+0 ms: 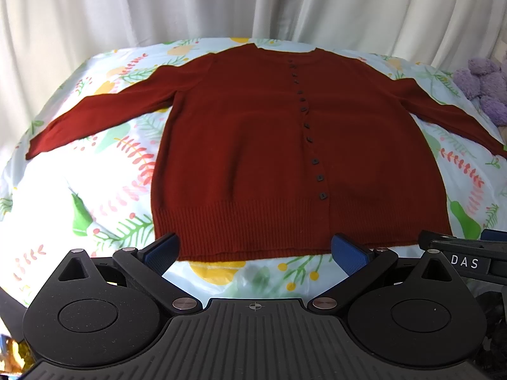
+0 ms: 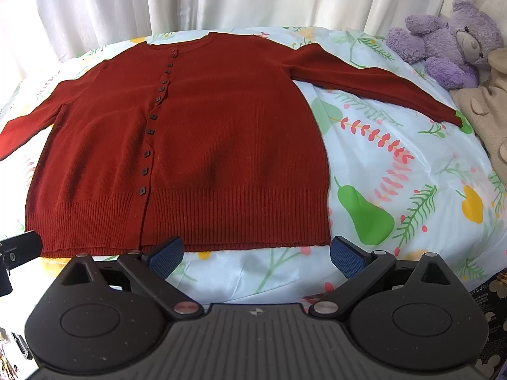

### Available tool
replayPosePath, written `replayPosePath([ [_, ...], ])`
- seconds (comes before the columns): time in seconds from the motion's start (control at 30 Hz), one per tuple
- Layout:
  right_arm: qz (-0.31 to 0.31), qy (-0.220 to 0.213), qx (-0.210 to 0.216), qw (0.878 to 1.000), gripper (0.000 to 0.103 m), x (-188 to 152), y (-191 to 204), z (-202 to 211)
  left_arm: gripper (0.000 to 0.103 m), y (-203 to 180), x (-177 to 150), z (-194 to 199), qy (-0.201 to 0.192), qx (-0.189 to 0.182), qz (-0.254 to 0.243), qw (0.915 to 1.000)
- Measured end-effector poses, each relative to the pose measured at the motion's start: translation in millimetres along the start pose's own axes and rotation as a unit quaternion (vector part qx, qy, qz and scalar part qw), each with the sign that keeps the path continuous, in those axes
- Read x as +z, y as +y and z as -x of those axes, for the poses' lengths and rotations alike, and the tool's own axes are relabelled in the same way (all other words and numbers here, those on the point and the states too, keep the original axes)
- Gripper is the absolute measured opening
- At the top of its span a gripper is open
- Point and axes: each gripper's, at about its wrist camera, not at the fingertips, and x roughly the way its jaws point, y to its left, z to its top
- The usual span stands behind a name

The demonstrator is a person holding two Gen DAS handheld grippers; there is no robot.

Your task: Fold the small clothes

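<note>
A dark red knitted cardigan [image 1: 240,145] lies flat and buttoned on a floral bedsheet [image 1: 104,190], both sleeves spread out to the sides. Its ribbed hem [image 1: 253,231] faces me. My left gripper [image 1: 255,251] is open, its blue pads just above the hem's near edge, holding nothing. In the right wrist view the same cardigan [image 2: 221,133] fills the left and middle. My right gripper [image 2: 256,253] is open too, just short of the hem's right part [image 2: 253,221], with nothing between its fingers.
White curtains [image 1: 221,3] hang behind the bed. A purple plush bear [image 2: 443,38] and a beige plush toy [image 2: 484,101] sit at the right, close to the right sleeve's cuff [image 2: 450,115]. The right gripper's body [image 1: 469,256] shows at the left view's right edge.
</note>
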Motion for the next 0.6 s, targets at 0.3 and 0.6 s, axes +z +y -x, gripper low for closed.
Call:
replayPosePath([
  [0.3, -0.002, 0.002, 0.005, 1.0, 0.099, 0.0, -0.5, 0.1, 0.103, 1.8, 0.1, 0.9, 0.0, -0.002, -0.002, 1.0],
  [0.6, -0.001, 0.003, 0.005, 1.0, 0.099, 0.5, 1.5, 0.1, 0.103, 1.8, 1.0, 1.1, 0.002, -0.002, -0.002, 1.0],
])
